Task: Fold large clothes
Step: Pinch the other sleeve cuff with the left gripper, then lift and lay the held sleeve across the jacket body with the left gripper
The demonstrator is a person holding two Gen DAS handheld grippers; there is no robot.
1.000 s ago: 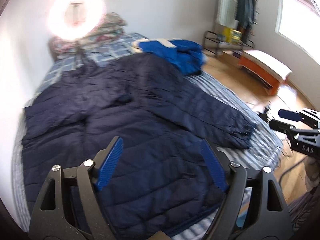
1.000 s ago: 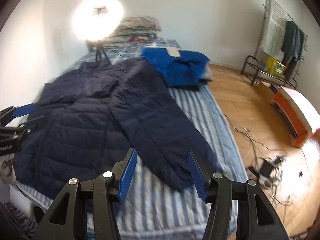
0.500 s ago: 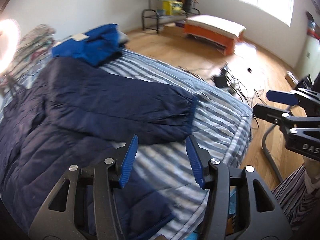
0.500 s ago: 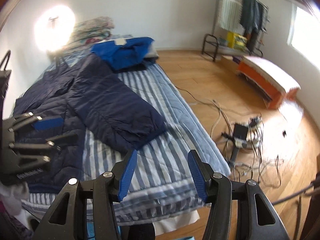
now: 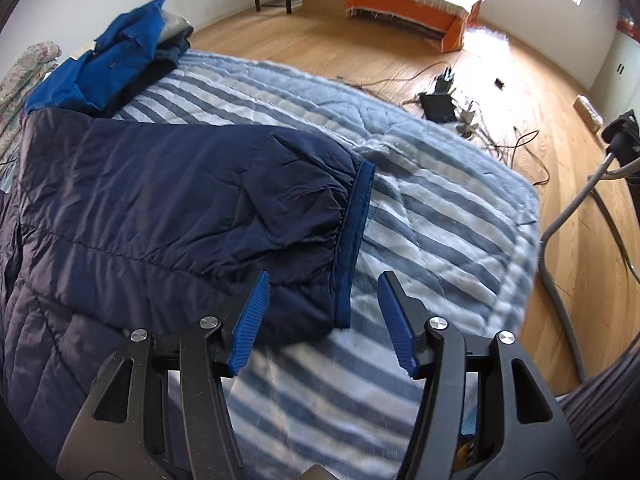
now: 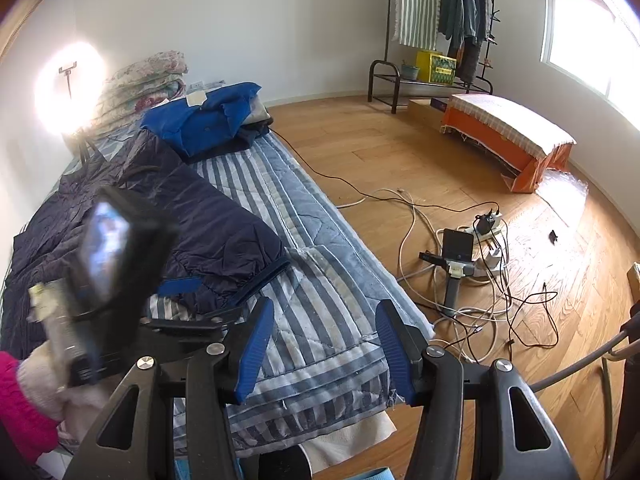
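Bed with striped quilt [image 5: 440, 208]: carries everything; runs lengthwise away from the right wrist camera toward the wall

Navy padded jacket [image 5: 120, 208]: spread flat along the bed on its left side, body reaching back toward the ring light [image 6: 70, 88]; folding judged barely begun

Blue garment heap [image 6: 208, 120]: bundled at the far end of the bed, apart from the work

Jacket sleeve [image 5: 240, 208]: lies slantwise across the stripes, long axis from the shoulder out toward the bed's floor-side edge; cuff [image 5: 352, 240] points at that edge, its band flat on the quilt

Left gripper [image 5: 324, 316]: poised over the cuff end, jaws parted and widening, lower cuff corner between them, pads not pressing. Step in hand judged: reaching for the sleeve. Next move calls for dropping onto the cuff, pinching it, then carrying it back over the jacket body

Right gripper [image 6: 324, 344]: jaws parted, nothing between, over the bed's near corner
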